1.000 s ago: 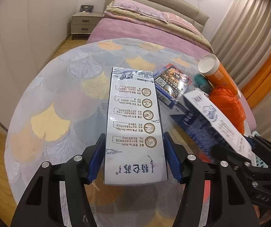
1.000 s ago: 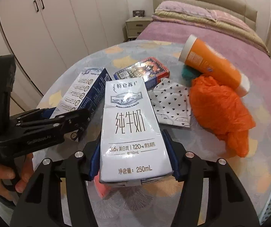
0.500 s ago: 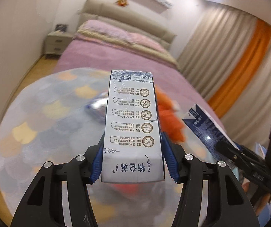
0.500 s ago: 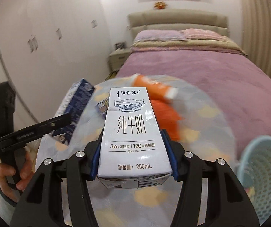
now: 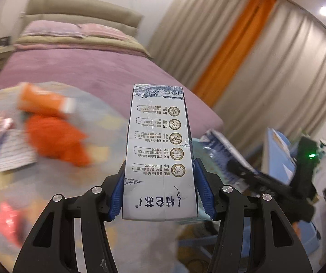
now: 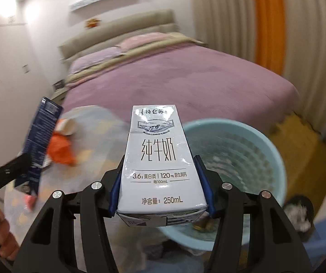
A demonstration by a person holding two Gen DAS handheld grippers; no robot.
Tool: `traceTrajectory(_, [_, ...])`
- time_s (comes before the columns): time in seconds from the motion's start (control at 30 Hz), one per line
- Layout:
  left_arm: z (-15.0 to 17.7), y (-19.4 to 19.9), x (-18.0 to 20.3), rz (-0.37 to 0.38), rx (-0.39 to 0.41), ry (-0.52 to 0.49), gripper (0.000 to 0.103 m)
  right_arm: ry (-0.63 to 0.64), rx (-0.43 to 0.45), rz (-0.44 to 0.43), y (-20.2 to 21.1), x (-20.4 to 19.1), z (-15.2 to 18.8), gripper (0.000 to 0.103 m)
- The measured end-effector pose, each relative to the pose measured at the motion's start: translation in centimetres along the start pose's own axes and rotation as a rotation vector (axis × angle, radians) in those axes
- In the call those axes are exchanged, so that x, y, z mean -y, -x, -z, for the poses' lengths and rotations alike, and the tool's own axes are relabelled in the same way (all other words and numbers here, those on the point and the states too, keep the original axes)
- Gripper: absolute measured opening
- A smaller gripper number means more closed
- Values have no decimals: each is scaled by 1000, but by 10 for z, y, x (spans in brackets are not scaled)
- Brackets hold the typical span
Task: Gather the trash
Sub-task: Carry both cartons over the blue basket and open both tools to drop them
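Note:
My left gripper (image 5: 159, 193) is shut on a white and blue milk carton (image 5: 159, 159), its printed side panel facing the camera. My right gripper (image 6: 160, 188) is shut on a second milk carton (image 6: 158, 157) marked 250mL. In the right wrist view that carton hangs in front of a light blue mesh waste basket (image 6: 267, 145) beside the round table (image 6: 99, 132). The left gripper's carton (image 6: 38, 141) shows at the left of that view, and the right gripper's carton (image 5: 222, 145) at the right of the left wrist view.
On the table lie an orange plastic bag (image 5: 55, 141), an orange tube (image 5: 42, 100), a dotted pouch (image 5: 14, 157) and a red wrapper (image 5: 8, 223), all blurred. A purple bed (image 6: 174, 79) stands behind, with curtains (image 5: 265, 68) at the right. A hand (image 6: 1, 238) grips the left tool.
Both grippers have swung to the right with their cartons, away from over the table top. The blue basket has come into the right wrist view. Both grips are unchanged.

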State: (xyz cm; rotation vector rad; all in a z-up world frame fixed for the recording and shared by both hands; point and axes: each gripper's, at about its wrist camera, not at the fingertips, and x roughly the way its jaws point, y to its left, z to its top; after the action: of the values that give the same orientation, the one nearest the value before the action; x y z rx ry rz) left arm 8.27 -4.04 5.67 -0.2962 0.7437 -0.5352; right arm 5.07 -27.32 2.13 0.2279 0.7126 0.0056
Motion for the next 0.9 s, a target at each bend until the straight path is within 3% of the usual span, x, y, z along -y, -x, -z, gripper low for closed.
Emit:
traceTrajectory(0.23, [0, -72, 39, 61, -128, -51, 54, -122, -107, 77, -33, 61, 14, 53])
traceTrajectory(0.37, [5, -103, 51, 75, -182, -64, 54, -125, -140, 188, -49, 72, 25, 53])
traceTrajectory(0.53, [8, -128, 60, 71, -218, -80, 54, -156, -164, 175, -59, 90, 33, 53])
traceTrajectory(0.7, [7, -136, 65, 75, -226, -83, 53, -171, -143, 184, -51, 100, 38, 65])
traceTrajectory(0.9, [10, -138, 70, 76, -232, -90, 62, -189, -130, 173, -43, 104, 34, 65])
